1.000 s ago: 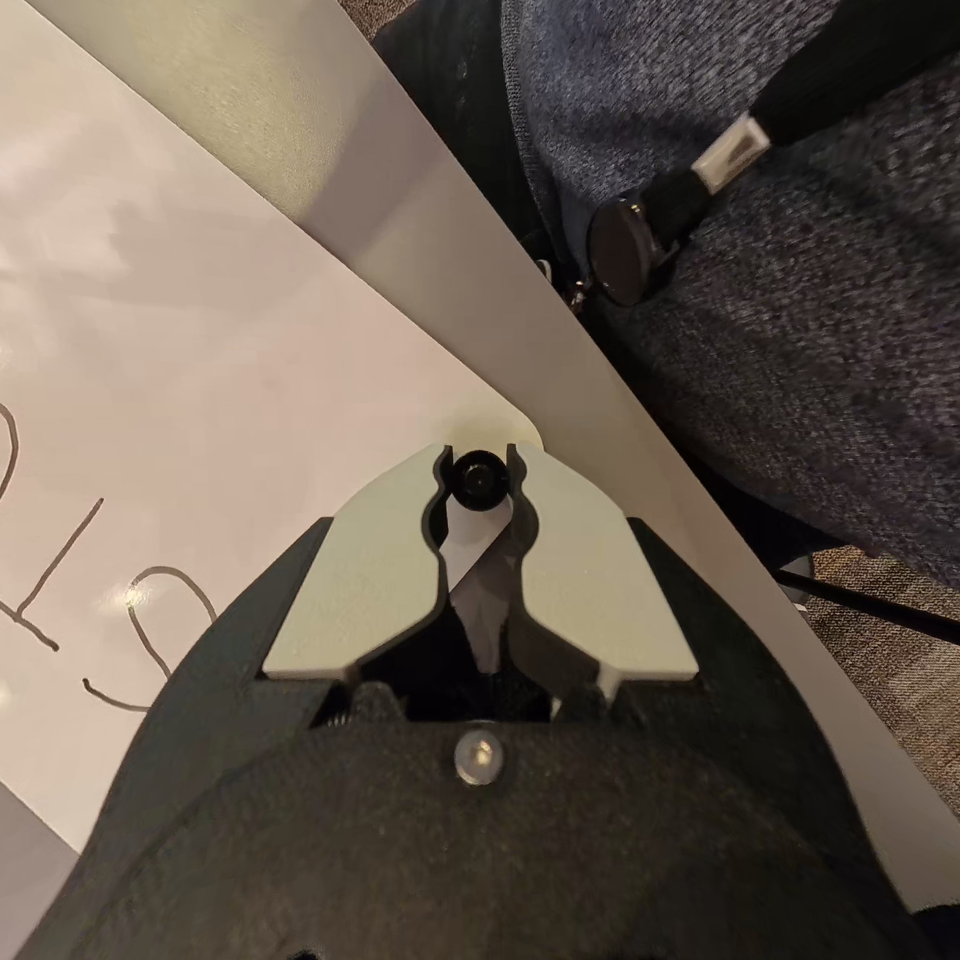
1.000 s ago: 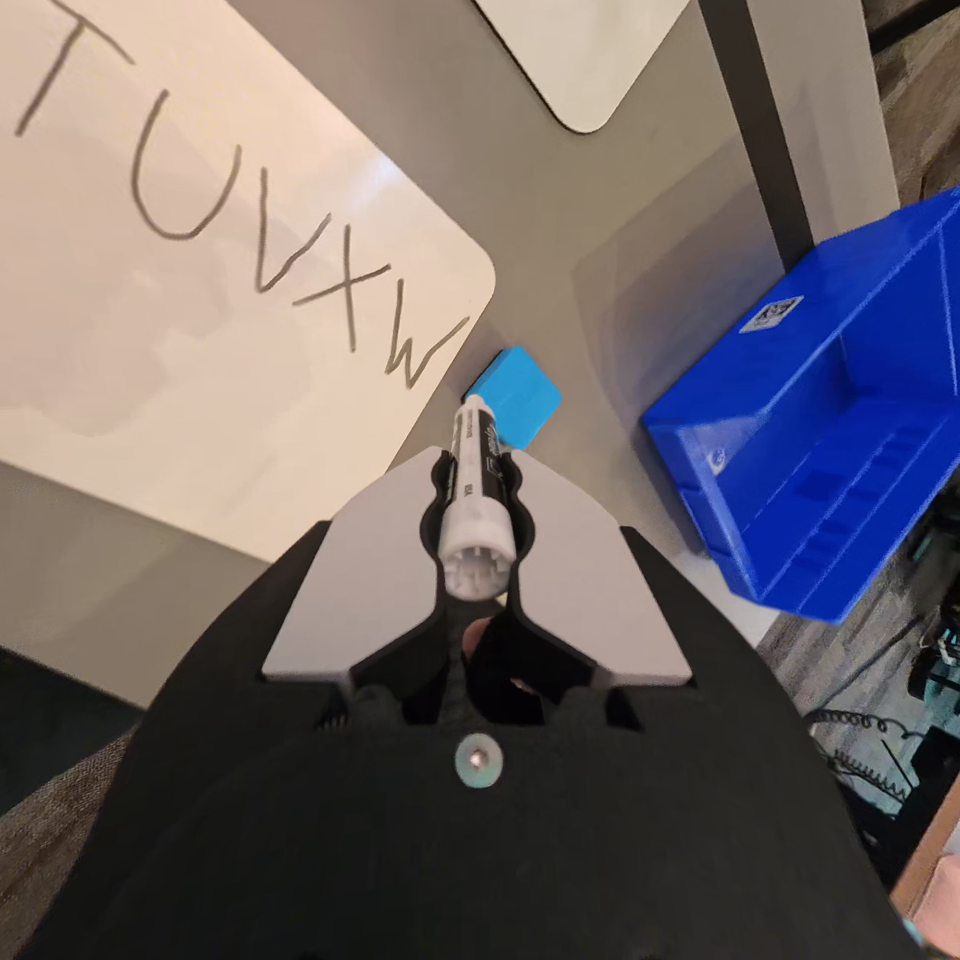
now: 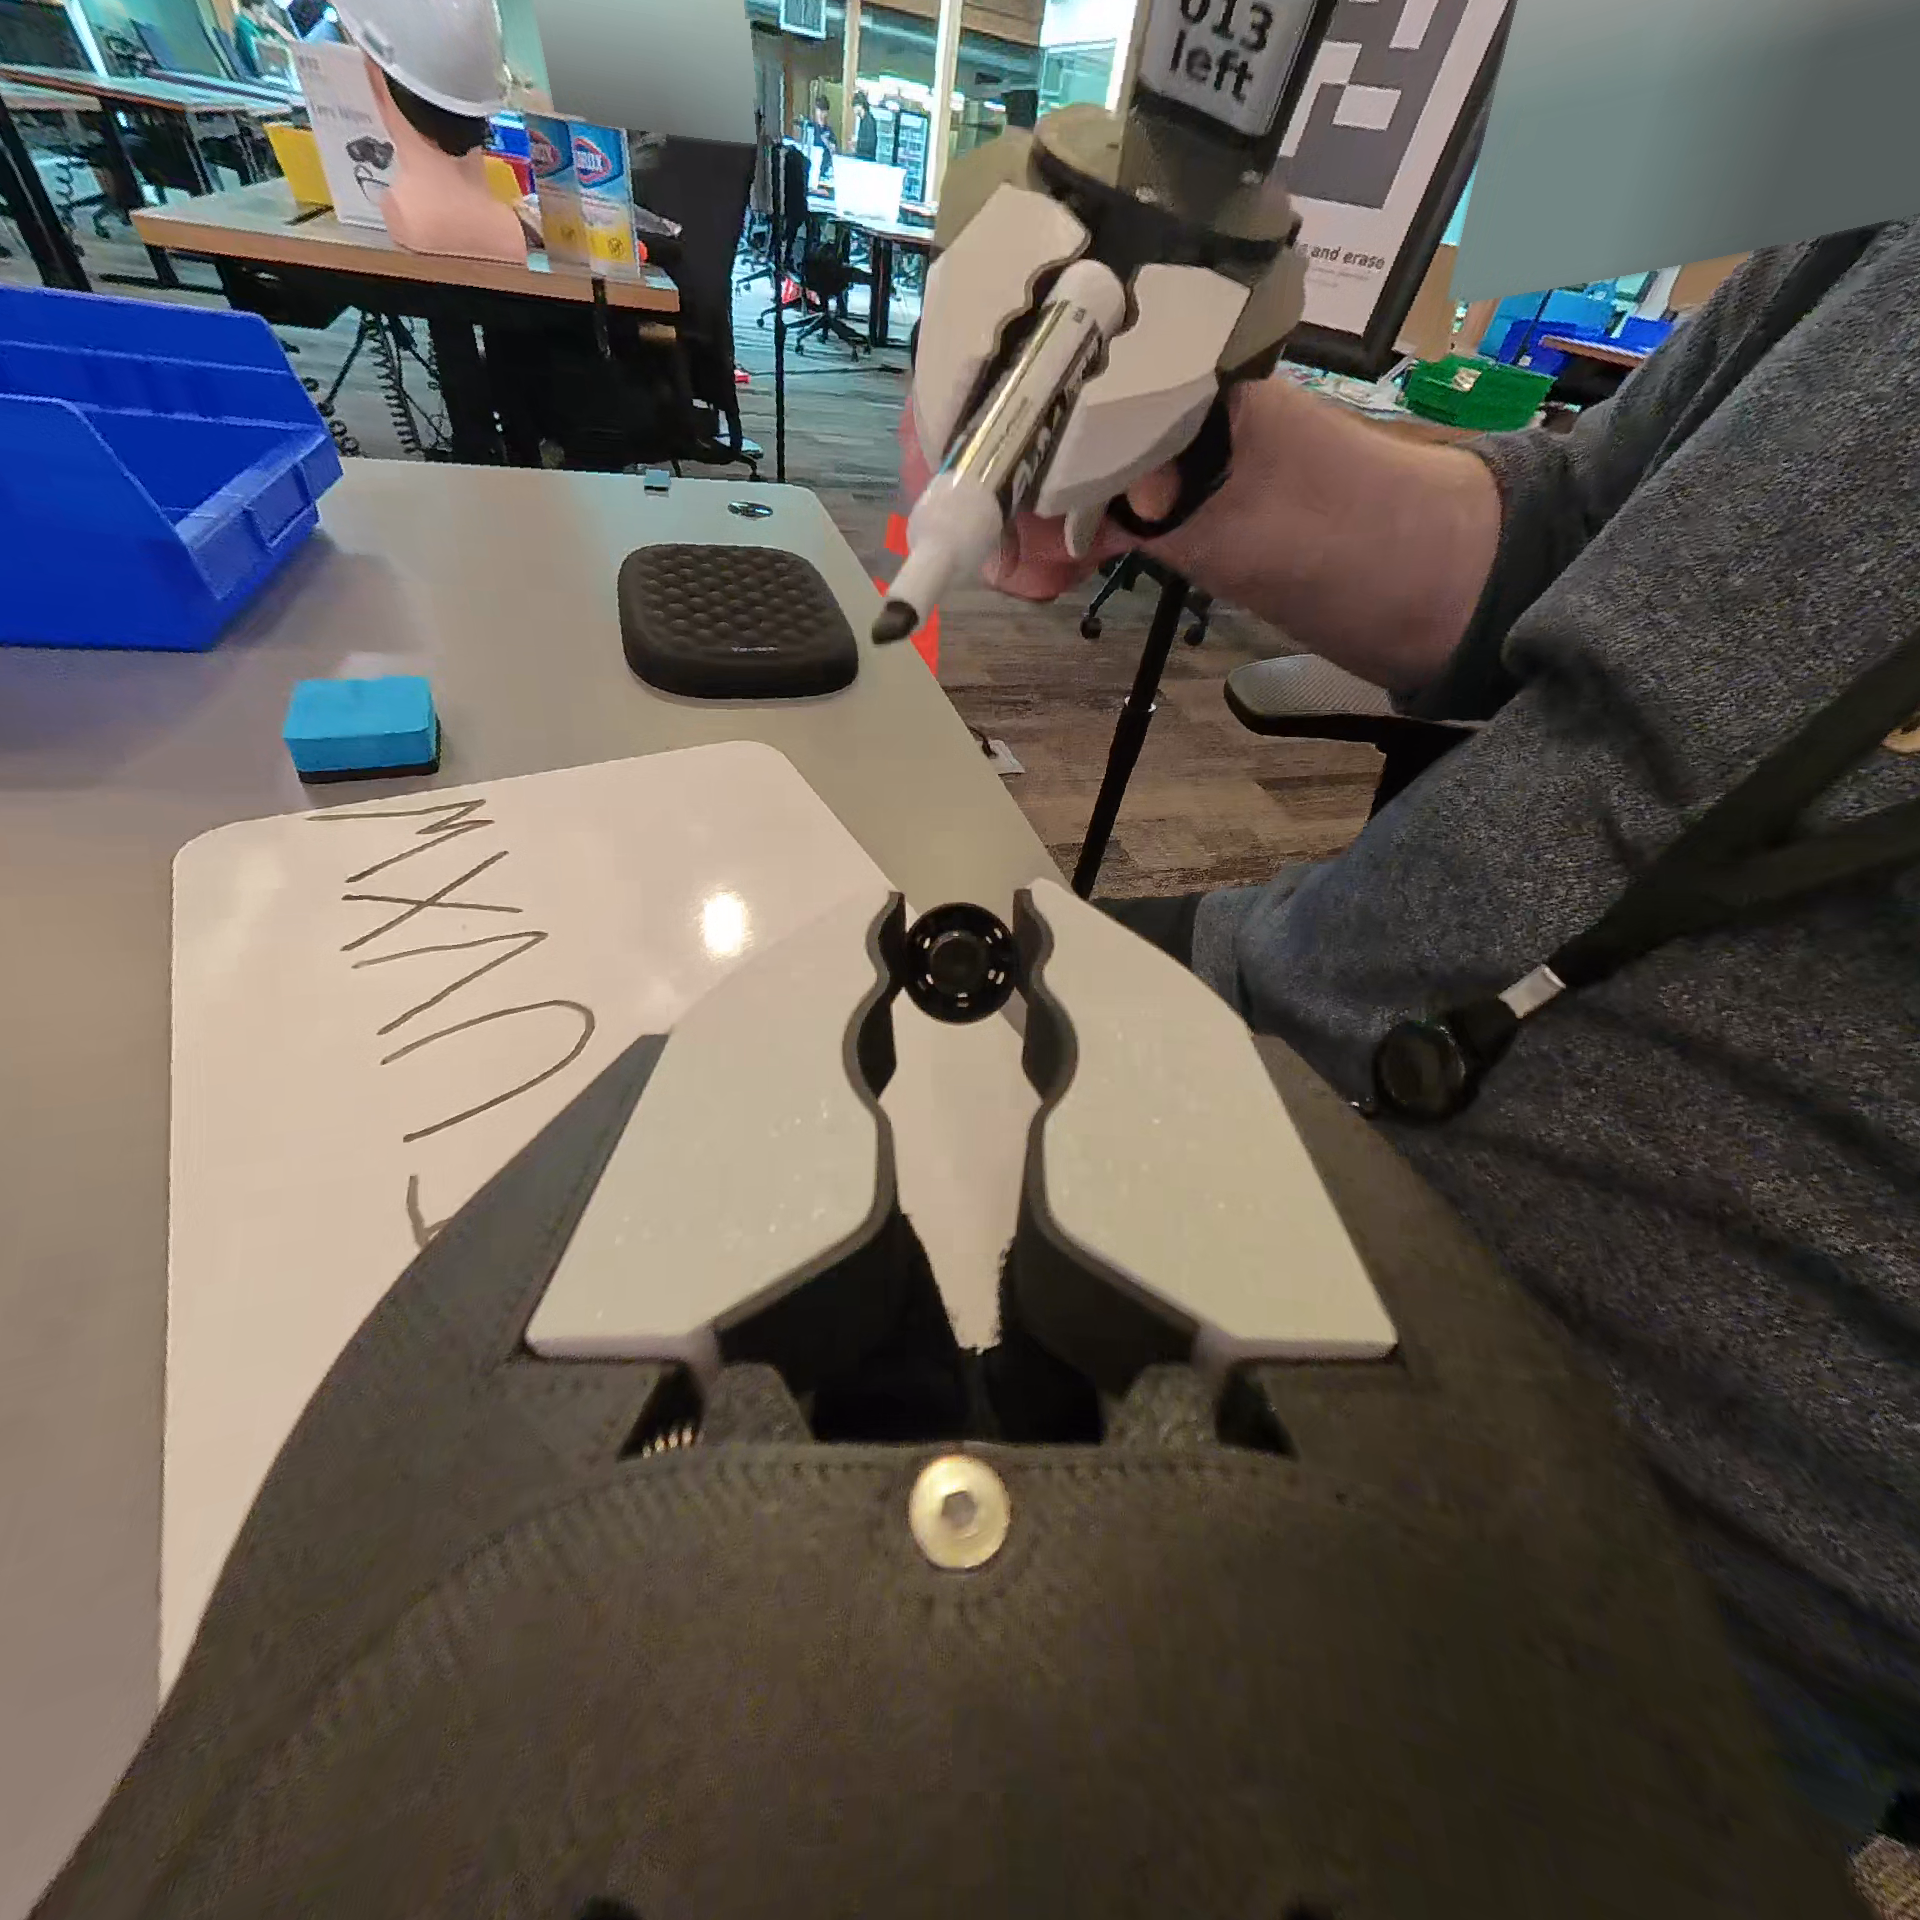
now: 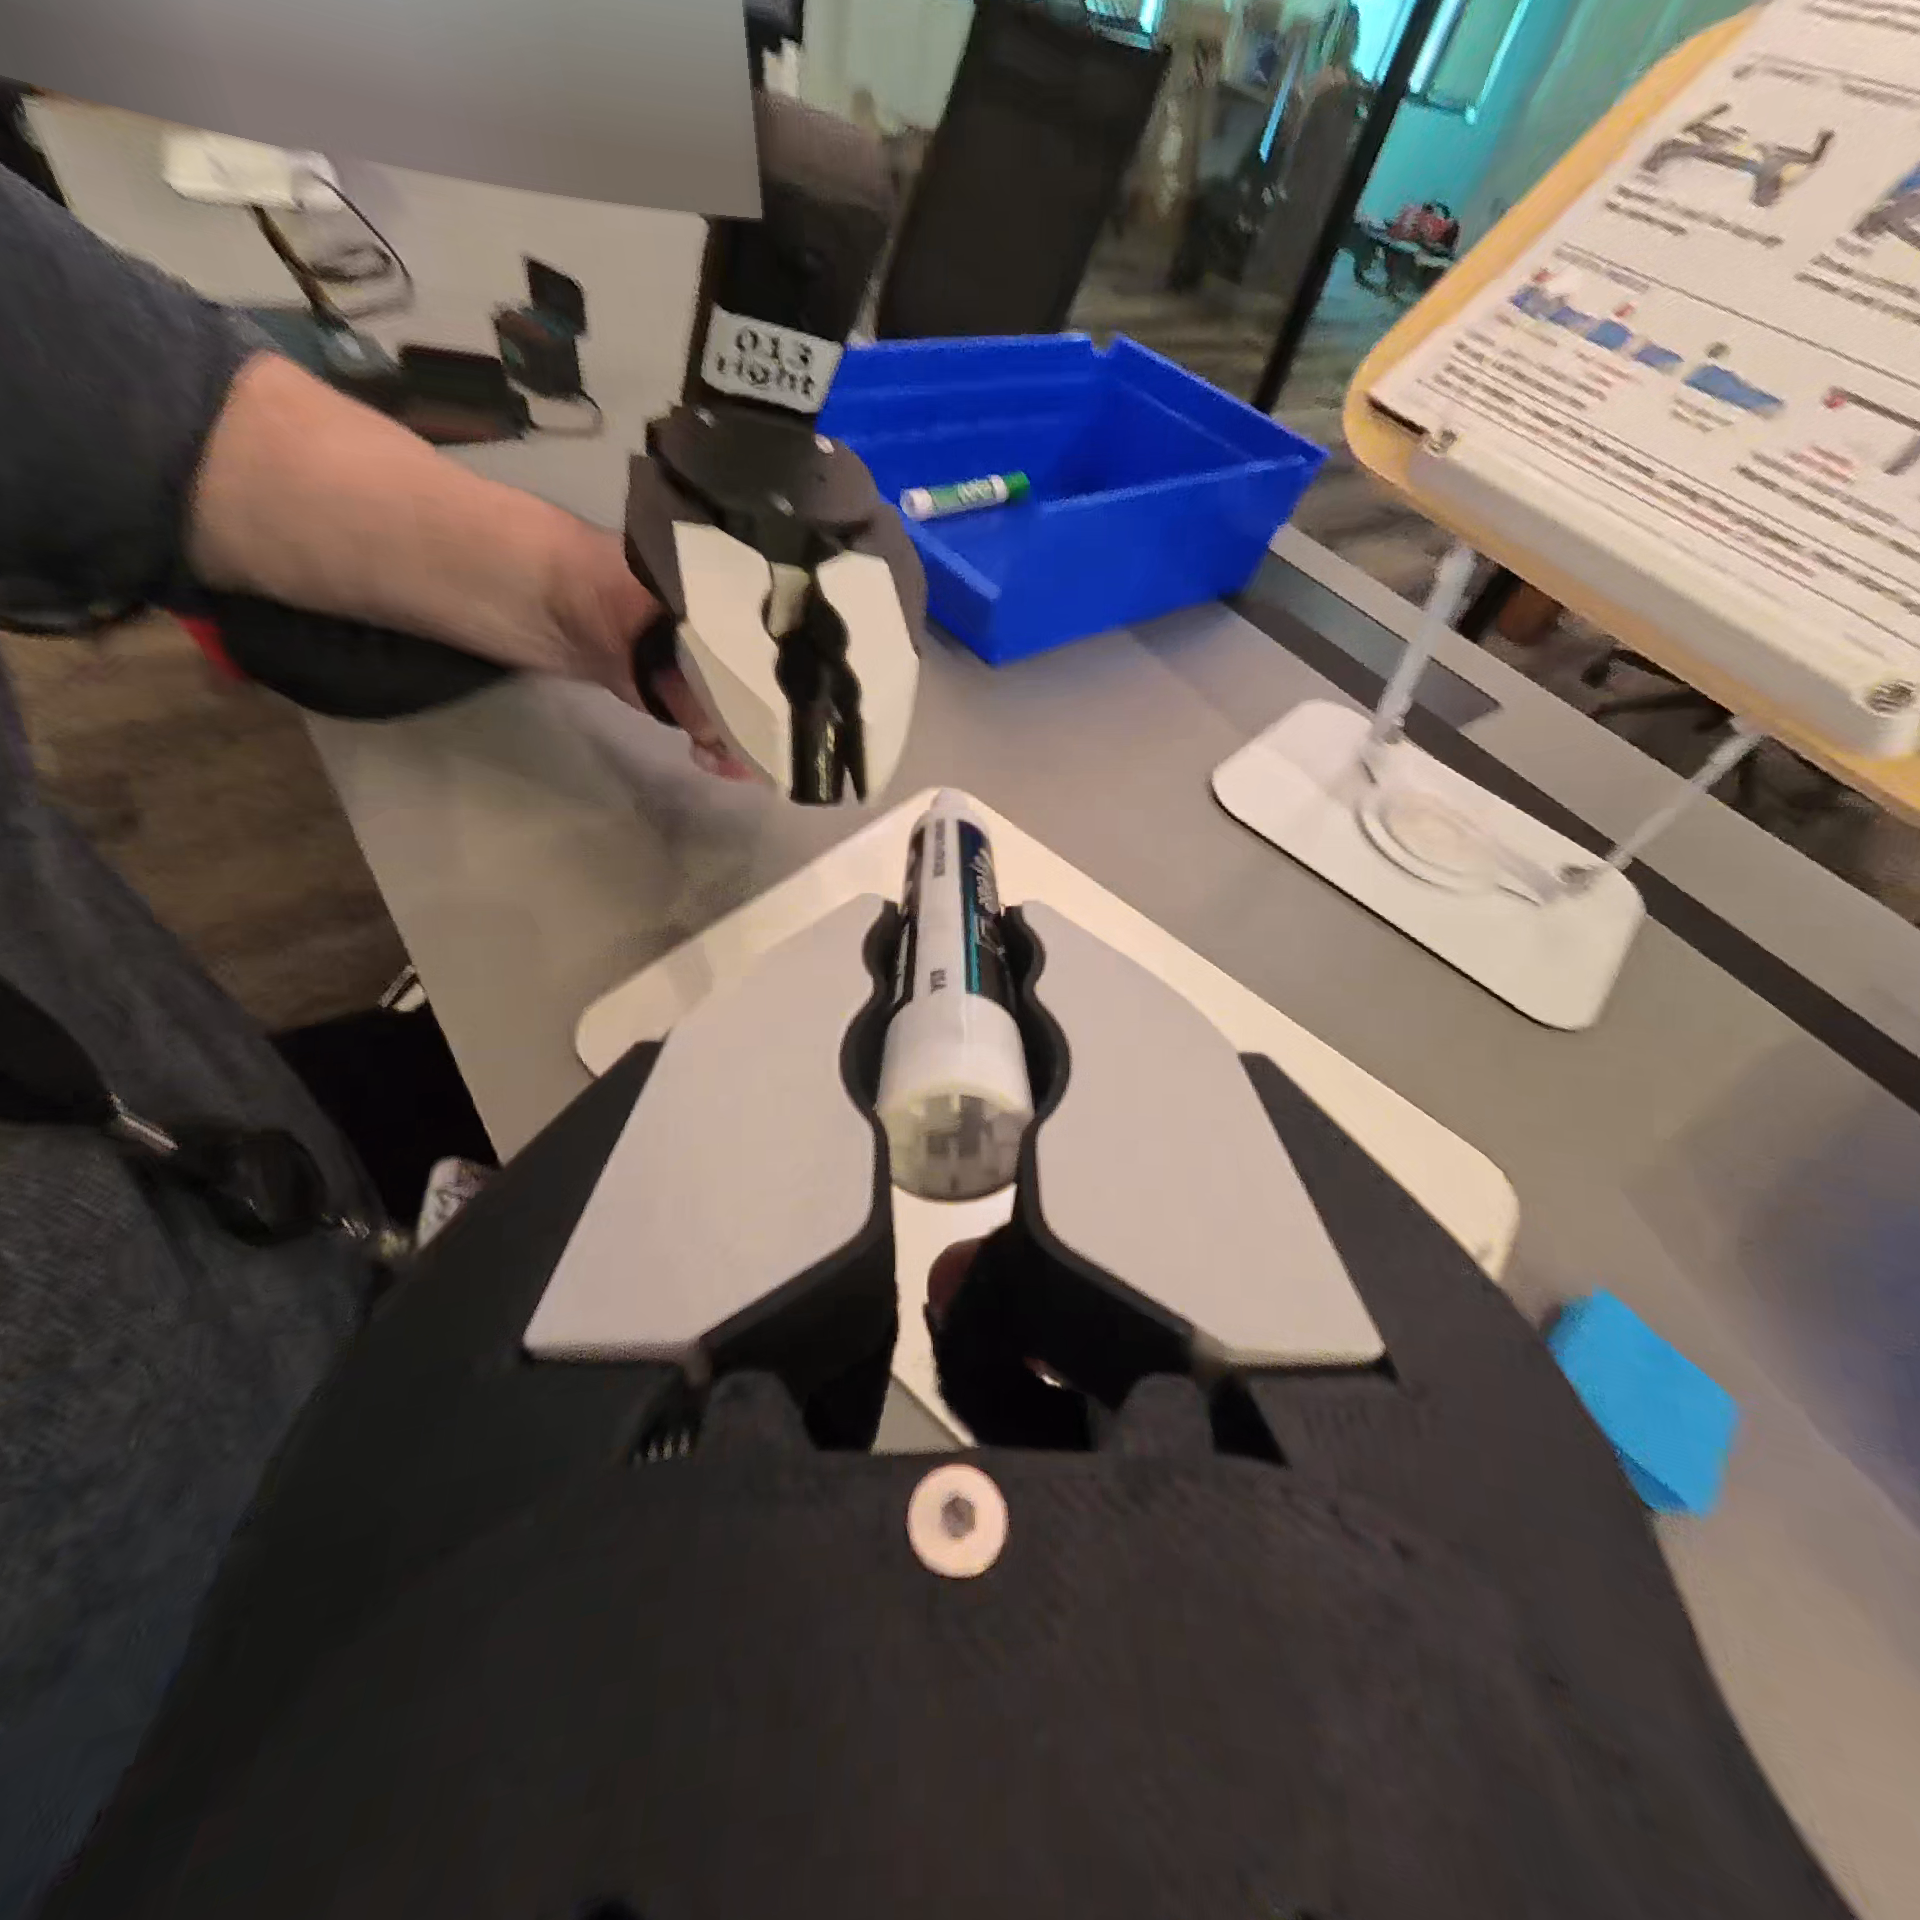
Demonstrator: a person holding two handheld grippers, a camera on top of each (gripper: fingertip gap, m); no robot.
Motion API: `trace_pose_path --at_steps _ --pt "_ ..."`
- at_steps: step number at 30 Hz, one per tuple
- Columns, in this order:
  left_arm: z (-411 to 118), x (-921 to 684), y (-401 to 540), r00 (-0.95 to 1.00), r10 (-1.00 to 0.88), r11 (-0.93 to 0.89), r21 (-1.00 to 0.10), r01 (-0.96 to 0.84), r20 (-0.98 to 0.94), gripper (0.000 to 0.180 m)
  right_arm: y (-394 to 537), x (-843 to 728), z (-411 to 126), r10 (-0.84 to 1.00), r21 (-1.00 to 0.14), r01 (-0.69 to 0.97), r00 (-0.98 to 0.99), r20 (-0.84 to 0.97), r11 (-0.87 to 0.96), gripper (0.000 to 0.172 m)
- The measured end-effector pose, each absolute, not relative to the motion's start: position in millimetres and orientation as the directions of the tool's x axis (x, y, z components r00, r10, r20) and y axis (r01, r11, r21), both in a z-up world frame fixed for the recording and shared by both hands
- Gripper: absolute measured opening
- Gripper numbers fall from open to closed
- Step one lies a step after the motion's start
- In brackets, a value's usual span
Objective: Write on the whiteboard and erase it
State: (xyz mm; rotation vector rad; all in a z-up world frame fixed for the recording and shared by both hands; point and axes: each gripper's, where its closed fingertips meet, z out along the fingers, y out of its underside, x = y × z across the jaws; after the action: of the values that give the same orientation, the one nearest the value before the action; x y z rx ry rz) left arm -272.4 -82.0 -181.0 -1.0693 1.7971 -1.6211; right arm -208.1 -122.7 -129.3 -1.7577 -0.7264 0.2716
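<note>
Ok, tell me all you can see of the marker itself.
The marker is a white-barrelled dry-erase pen with a dark printed label band and a flat ribbed rear end. It is uncapped: the dark chisel tip is bare. The right gripper clamps the barrel, both jaws pressing its sides. It hangs in the air, tip tilted down, off the whiteboard, touching nothing else.

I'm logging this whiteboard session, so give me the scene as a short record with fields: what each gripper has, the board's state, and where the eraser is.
left gripper: shut on a black marker cap
right gripper: shut on a white marker, uncapped, held in the air
whiteboard: flat on the grey table, black handwriting on it, not erased
eraser: blue, on the table beside the board's corner, untouched
blue bin: holds a green-capped marker
</note>
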Motion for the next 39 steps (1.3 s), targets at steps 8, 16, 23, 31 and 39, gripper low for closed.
trace_pose_path --at_steps 8,16,23,31,39 --pt "-159 -277 -82 -0.591 -0.791 -0.106 -0.987 -0.123 0.159 0.020 -118 -235 -144 0.675 -0.964 0.235 0.732 0.093 -0.122 0.020" --pt "-144 -279 -80 -0.609 -0.760 -0.221 -0.972 -0.084 0.225 0.020 -115 -246 -143 0.705 -0.992 0.097 0.709 0.015 -0.077 0.020" --pt "-142 -279 -82 -0.621 -0.742 -0.264 -0.961 -0.077 0.253 0.020 -107 -254 -142 0.715 -0.997 0.039 0.699 -0.017 -0.061 0.020" --pt "-128 -283 -86 -0.658 -0.699 -0.346 -0.938 -0.031 0.279 0.020 -100 -266 -133 0.719 -0.996 -0.091 0.692 -0.056 0.010 0.020" --pt "-106 -292 -85 -0.692 -0.654 -0.454 -0.890 0.037 0.305 0.020 -99 -276 -117 0.700 -0.983 -0.125 0.715 0.006 0.135 0.020"
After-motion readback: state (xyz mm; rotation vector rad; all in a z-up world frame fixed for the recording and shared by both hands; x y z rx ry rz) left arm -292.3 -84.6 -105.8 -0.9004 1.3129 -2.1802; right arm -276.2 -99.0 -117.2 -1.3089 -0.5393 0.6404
